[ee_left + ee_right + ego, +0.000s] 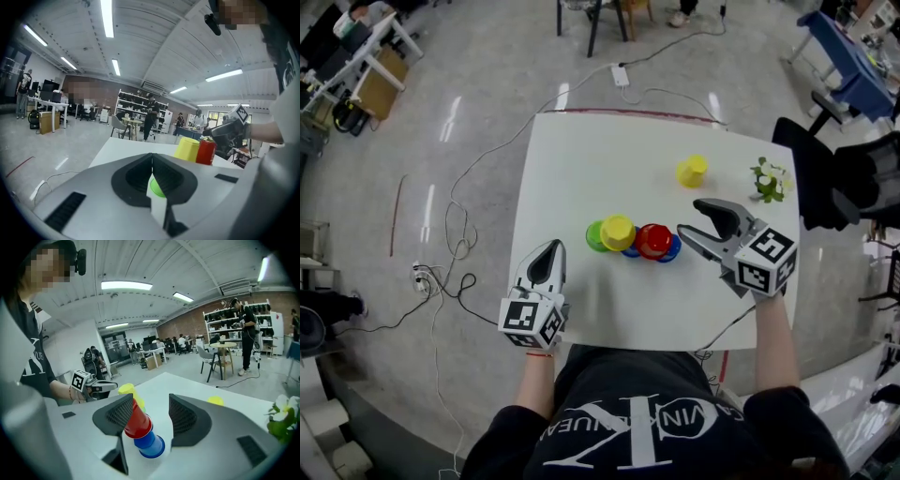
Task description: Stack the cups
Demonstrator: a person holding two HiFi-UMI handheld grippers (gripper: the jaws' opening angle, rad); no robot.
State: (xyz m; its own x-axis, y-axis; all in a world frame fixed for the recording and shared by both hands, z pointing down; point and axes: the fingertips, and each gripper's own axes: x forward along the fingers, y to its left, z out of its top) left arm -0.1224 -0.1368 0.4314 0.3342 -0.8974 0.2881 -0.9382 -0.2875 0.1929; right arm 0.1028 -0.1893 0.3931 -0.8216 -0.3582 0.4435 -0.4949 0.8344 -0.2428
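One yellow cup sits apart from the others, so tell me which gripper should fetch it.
Right. The right gripper has its fingers open and is closest to the lone yellow cup. The left gripper is shut, at the near left side of the table, much farther away.

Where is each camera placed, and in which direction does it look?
Head view: on the person's head, looking steeply down at the white table; the torso, left gripper and right gripper show.
Left gripper view: on the left gripper, looking past its shut jaws at the green cup; the right forearm shows.
Right gripper view: on the right gripper, looking along its open jaws at the red cup; the torso shows.
Shared: both gripper views see the red cup.
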